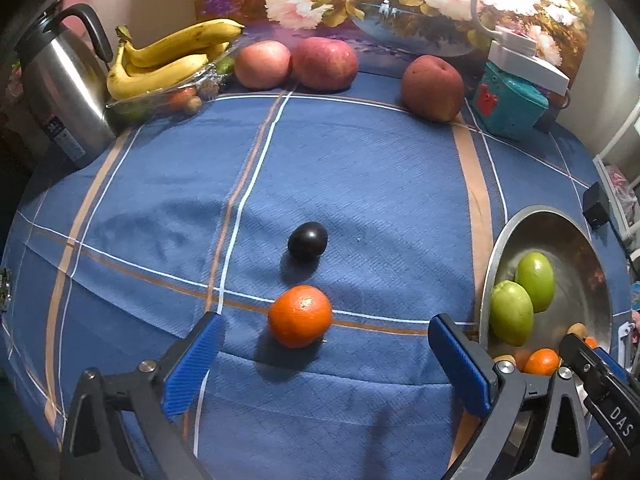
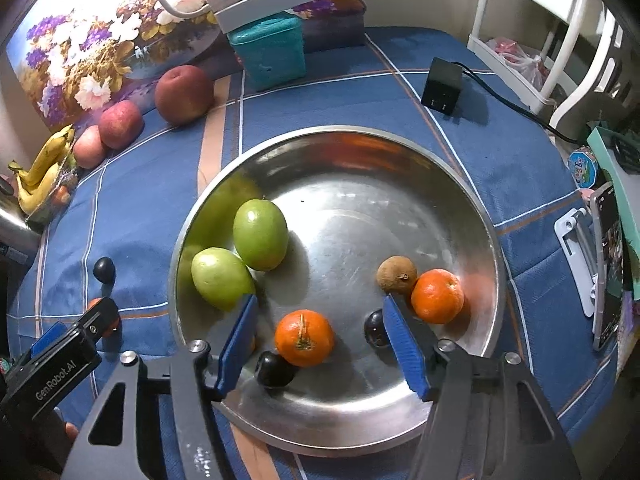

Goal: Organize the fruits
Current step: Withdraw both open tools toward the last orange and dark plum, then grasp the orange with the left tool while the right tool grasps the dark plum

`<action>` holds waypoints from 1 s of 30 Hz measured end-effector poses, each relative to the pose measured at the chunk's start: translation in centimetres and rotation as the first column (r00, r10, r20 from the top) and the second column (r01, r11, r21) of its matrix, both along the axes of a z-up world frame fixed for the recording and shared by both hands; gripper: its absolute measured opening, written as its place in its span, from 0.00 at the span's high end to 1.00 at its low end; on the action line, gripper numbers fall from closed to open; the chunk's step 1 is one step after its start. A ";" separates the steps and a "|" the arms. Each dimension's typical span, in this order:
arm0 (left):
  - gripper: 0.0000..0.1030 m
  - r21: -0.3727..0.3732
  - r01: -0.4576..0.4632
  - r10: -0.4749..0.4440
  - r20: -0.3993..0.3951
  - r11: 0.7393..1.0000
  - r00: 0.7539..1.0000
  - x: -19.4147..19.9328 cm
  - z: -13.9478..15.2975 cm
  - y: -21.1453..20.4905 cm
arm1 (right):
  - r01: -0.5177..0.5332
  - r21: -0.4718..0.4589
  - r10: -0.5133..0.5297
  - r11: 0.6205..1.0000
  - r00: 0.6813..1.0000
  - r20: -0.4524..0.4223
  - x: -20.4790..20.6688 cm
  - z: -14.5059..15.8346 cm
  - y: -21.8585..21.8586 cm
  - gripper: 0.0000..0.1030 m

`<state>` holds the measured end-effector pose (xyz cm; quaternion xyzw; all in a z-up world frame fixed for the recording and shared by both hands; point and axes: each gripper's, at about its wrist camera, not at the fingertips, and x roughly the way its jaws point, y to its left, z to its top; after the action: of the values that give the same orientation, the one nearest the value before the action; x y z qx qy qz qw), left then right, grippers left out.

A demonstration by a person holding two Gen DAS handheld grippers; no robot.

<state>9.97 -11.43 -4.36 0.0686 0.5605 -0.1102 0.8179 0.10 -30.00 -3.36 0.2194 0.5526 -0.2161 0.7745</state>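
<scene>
Left tongs (image 1: 326,354) wide open, empty, straddling orange (image 1: 300,316) on worktop (image 1: 360,184). Right tongs (image 2: 320,340) open, empty, over bowl (image 2: 472,208). Next, likely: lower, close on orange, carry to bowl.

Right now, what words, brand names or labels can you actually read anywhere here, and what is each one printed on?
"GenRobot.AI": white letters on the black body of the left gripper, seen from the right wrist.
"DAS": white letters on the black body of the right gripper, cut off at the frame edge.
Kettle label: too small to read.
Round blue tin: colourful lettering, too blurred to read.
</scene>
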 end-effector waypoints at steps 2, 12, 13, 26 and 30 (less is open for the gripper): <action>0.00 0.000 -0.003 0.003 0.000 1.000 1.000 0.0 0.0 0.1 | 0.006 0.005 -0.006 1.000 1.000 -0.001 -0.1 -0.1 -0.2 0.33; 0.00 -0.007 -0.002 0.002 0.014 1.000 1.000 -0.1 0.1 0.1 | 0.005 -0.012 -0.005 1.000 1.000 0.004 -0.3 -0.3 -0.4 0.23; 0.00 -0.010 -0.002 0.002 0.016 1.000 1.000 0.0 0.1 0.1 | 0.006 -0.015 -0.006 1.000 1.000 0.005 -0.3 -0.3 -0.4 0.18; 0.00 -0.077 -0.027 0.026 -0.013 0.997 1.000 1.6 -1.0 2.2 | -0.022 -0.007 0.022 1.000 0.998 0.057 0.3 -0.2 0.5 0.11; 0.09 -0.089 -0.043 0.039 -0.041 0.995 0.998 2.1 -1.6 2.7 | -0.043 -0.010 0.043 0.999 0.998 0.045 0.7 -0.4 1.1 0.11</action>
<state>12.04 -8.73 -5.95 0.0178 0.5723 -0.1198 0.8111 0.84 -28.90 -3.72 0.2087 0.5385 -0.1967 0.7923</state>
